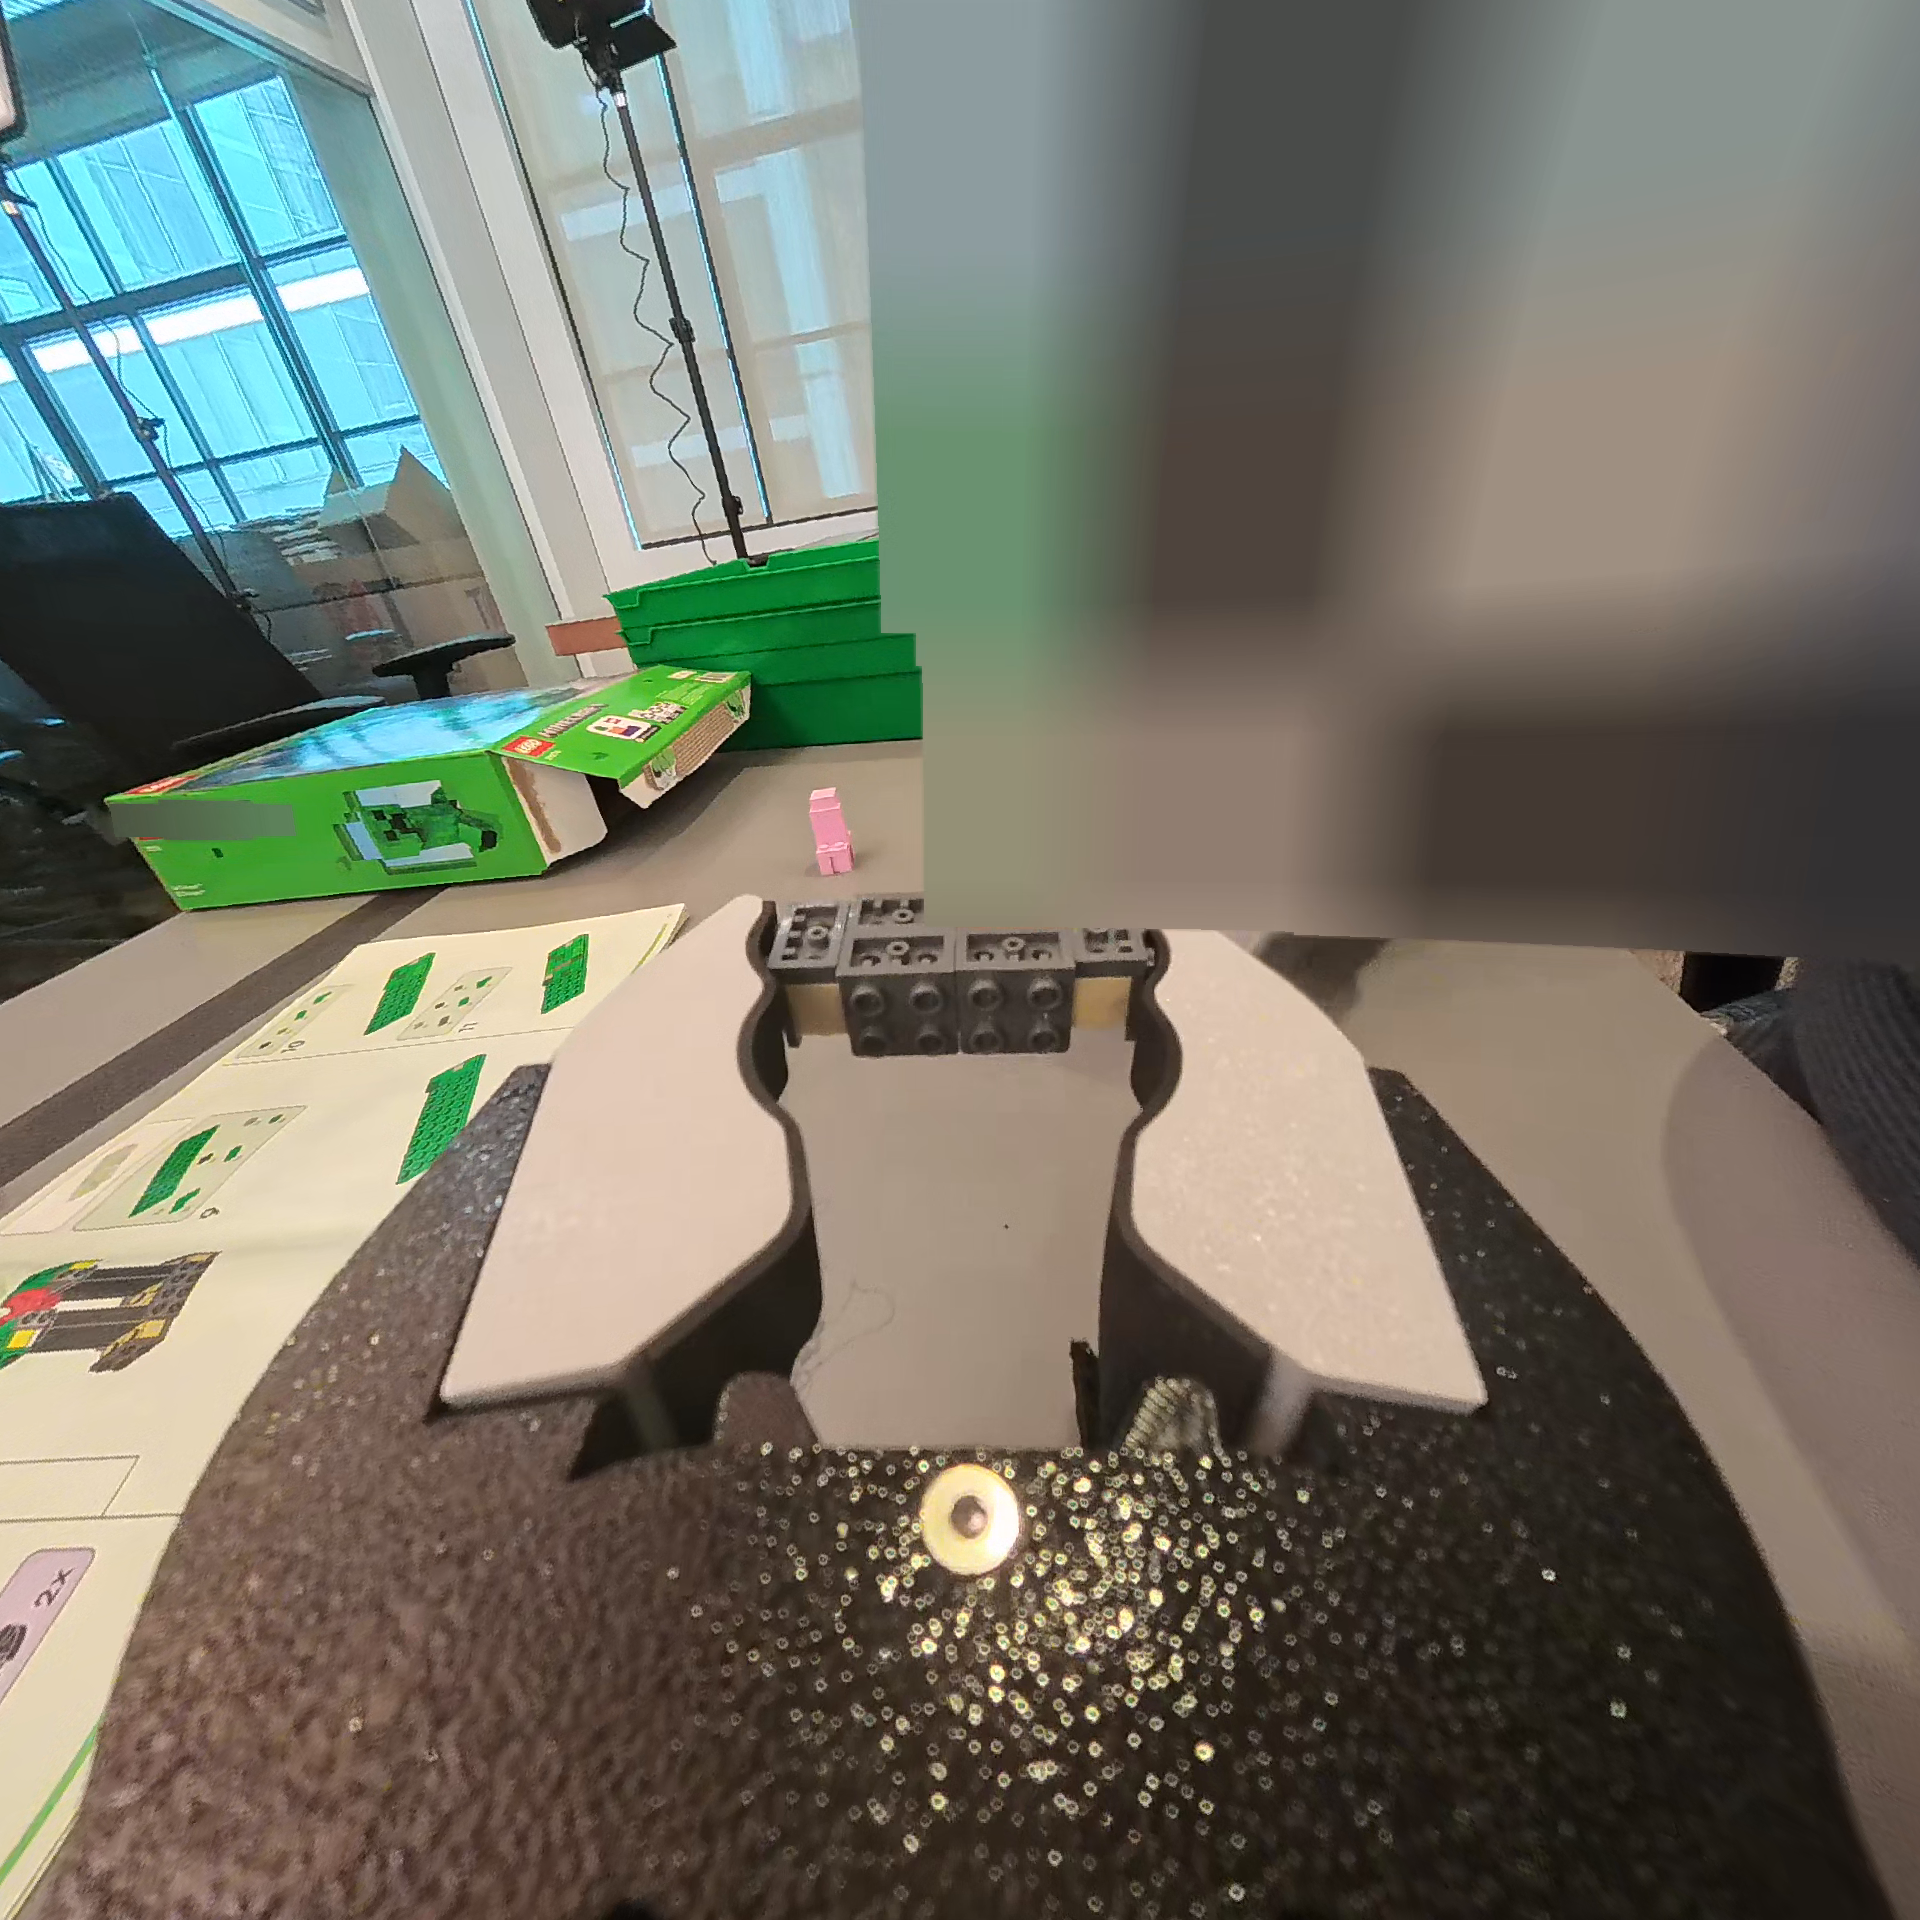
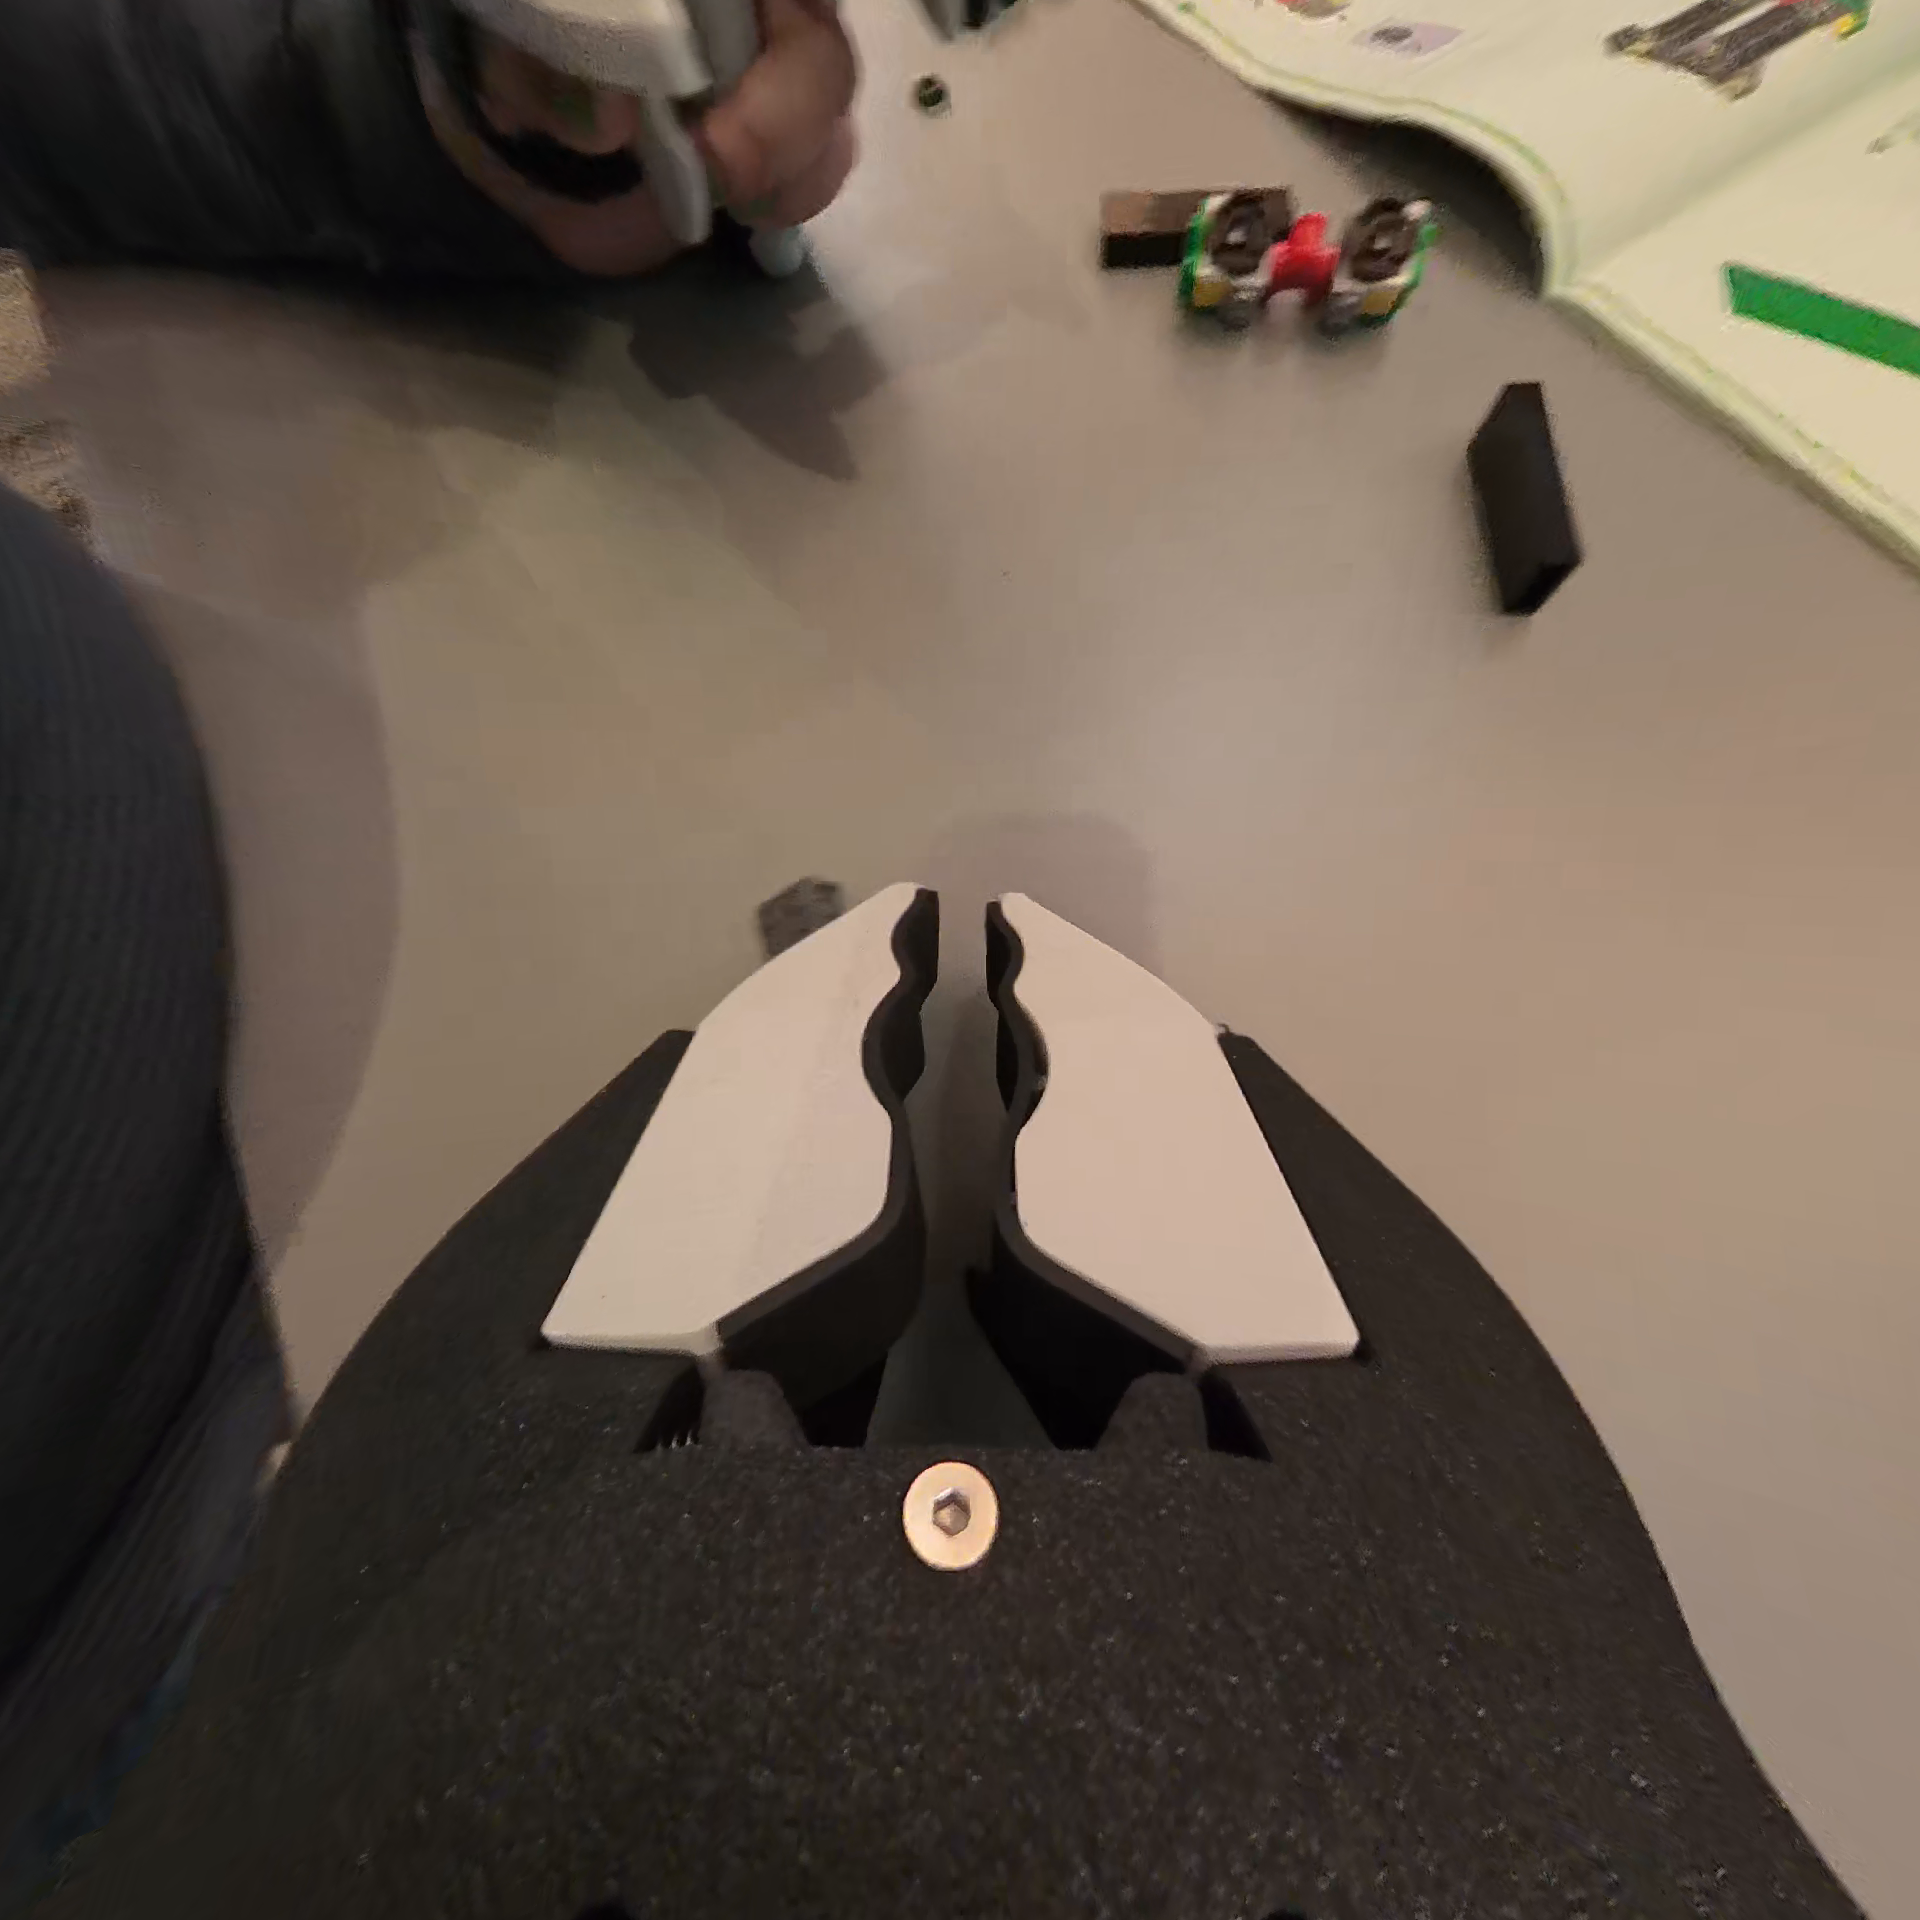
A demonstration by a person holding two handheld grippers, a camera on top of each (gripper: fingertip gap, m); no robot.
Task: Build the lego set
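- Left gripper (image 1: 951, 987) clamps the dark grey lego assembly (image 1: 958, 982) at its fingertips, above the table (image 1: 1351, 1039).
- Right gripper (image 2: 961, 914): nearly closed, empty (small gap visible).
- Judged step: holding the subassembly; next, fetch the black brick (image 2: 1523, 499).

Left gripper (image 1: 951, 987) clamps its fingertips level above the table; right gripper (image 2: 961, 914) angles downward, fingers nearly together, a thin gap showing.

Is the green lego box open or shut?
Open. The green lego box lies flat on the table; its end flaps are splayed outward, showing bare cardboard inside. Contents cannot be seen.
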